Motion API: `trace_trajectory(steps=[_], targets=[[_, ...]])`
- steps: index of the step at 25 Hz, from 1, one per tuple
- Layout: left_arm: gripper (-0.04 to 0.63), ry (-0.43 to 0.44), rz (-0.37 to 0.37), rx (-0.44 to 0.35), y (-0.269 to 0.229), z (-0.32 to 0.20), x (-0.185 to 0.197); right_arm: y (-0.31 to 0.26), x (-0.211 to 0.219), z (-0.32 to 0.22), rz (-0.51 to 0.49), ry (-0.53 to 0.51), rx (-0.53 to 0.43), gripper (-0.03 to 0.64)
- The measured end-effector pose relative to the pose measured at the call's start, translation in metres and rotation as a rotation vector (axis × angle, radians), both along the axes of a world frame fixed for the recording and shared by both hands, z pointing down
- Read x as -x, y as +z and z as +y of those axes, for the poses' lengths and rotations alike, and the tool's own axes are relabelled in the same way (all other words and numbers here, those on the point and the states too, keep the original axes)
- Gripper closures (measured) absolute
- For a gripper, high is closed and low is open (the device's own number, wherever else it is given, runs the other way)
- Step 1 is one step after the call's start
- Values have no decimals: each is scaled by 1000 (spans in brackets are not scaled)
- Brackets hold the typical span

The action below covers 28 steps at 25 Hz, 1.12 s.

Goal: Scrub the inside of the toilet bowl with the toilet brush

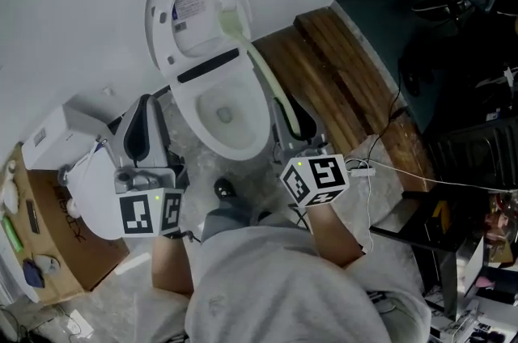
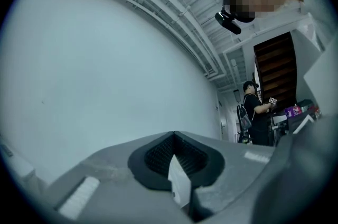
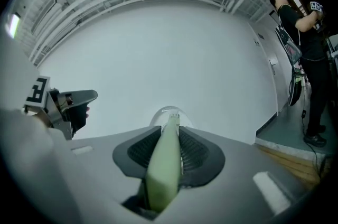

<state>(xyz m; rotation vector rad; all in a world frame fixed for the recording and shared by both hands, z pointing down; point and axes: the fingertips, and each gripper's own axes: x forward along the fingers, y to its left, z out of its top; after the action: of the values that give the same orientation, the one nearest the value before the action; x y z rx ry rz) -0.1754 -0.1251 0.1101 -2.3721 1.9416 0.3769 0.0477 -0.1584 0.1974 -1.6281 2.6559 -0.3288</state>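
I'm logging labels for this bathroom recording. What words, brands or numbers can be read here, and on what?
Nothing reads clearly.
Sticker inside the raised toilet lid: printed lines, too small to read.
Cardboard box: dark print, too blurred to read.
Marker cubes: square patterns only, no words.

Lower left of the head view: cardboard box (image 1: 71,252), small items lying on top. Right of centre: wooden planks (image 1: 332,78), thin white cable (image 1: 437,181) crossing nearby. Right side of the left gripper view: standing person in black (image 2: 256,117).
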Motion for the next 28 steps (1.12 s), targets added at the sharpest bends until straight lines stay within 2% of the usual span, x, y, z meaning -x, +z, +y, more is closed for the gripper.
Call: trace_trajectory(steps=[10,16,28], targets=[[592,15,-36,75,57,-23,19,81,11,-10,15,30,200,514],[592,47,-25,112,91,-27,26,134,20,-9,28,41,307,514],[592,68,-47,163,151,-24,32,215,32,5,67,47,438,514]])
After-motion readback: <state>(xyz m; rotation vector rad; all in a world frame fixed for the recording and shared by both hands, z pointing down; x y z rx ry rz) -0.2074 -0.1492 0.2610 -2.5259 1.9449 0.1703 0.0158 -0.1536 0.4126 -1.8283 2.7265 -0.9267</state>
